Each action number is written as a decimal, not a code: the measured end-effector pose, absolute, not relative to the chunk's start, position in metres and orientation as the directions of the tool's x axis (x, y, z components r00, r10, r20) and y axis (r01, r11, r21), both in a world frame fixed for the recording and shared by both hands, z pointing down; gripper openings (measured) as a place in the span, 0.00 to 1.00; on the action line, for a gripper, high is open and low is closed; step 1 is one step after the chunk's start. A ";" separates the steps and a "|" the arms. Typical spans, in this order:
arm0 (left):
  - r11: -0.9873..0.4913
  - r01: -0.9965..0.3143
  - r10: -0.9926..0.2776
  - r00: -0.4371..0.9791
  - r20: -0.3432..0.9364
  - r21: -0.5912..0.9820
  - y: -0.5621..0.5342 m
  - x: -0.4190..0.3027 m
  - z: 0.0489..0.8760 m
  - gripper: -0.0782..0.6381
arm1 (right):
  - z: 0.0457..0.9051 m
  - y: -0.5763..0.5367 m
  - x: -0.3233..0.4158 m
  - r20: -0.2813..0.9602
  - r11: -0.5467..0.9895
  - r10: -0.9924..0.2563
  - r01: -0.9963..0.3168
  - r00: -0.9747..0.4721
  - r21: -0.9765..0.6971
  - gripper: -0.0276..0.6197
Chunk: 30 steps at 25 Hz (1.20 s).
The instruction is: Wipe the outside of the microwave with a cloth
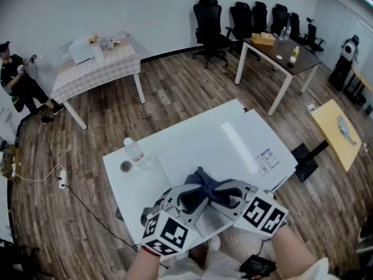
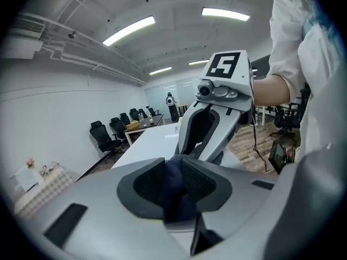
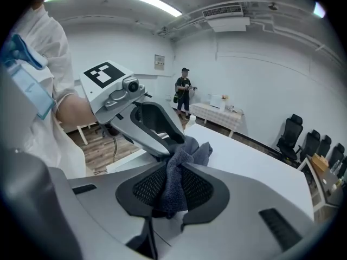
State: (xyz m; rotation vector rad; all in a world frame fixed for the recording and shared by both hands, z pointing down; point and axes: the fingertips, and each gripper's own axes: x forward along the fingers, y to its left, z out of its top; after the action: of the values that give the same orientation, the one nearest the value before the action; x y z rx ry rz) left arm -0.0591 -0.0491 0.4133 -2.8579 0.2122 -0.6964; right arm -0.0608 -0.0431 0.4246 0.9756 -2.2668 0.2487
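Nearest me, the left gripper (image 2: 174, 186) had its fingers closed on a thick fold of the dark blue cloth (image 1: 205, 178). The right gripper (image 3: 173, 187) pinched the same cloth from the other side. The rag sat bunched between the two, over the near edge of what I took for the white microwave (image 1: 198, 150) on the bench (image 1: 123, 186). By the look of it, no wiping had begun. With both holding at once, I judged that a tug from either hand could drag the cloth out of the other. A wad that tight would also offer little flat face to wipe with. To the left of the microwave, a plastic bottle (image 1: 134, 151) and a small round lid-like thing (image 1: 126, 167) stood close by on the bench. A careless sweep down that side could knock the bottle over. Toward the right, a printed label (image 1: 265, 160) on the microwave might catch the cloth. Farther off, a person (image 1: 17, 80) stood by the wall near a checked table (image 1: 99, 66), and a power strip (image 1: 61, 177) lay on the floor. Office chairs (image 1: 210, 22) lined the back wall, with a dark table (image 1: 282, 51) and a yellow table (image 1: 337, 132) at the right. All of these were well apart from the bench and not in the way.
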 end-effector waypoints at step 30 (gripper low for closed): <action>-0.948 -0.302 -0.301 0.744 0.597 -0.101 -0.085 -0.076 0.436 0.19 | 0.432 -0.080 -0.082 0.664 0.726 -0.571 -0.674 -0.483 0.135 0.19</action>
State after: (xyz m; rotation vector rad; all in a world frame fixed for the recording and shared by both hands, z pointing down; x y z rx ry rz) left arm -0.0755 -0.0847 0.4362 -2.9353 0.5071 -1.0046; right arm -0.0818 -0.0796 0.4323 0.9370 -2.2156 0.1857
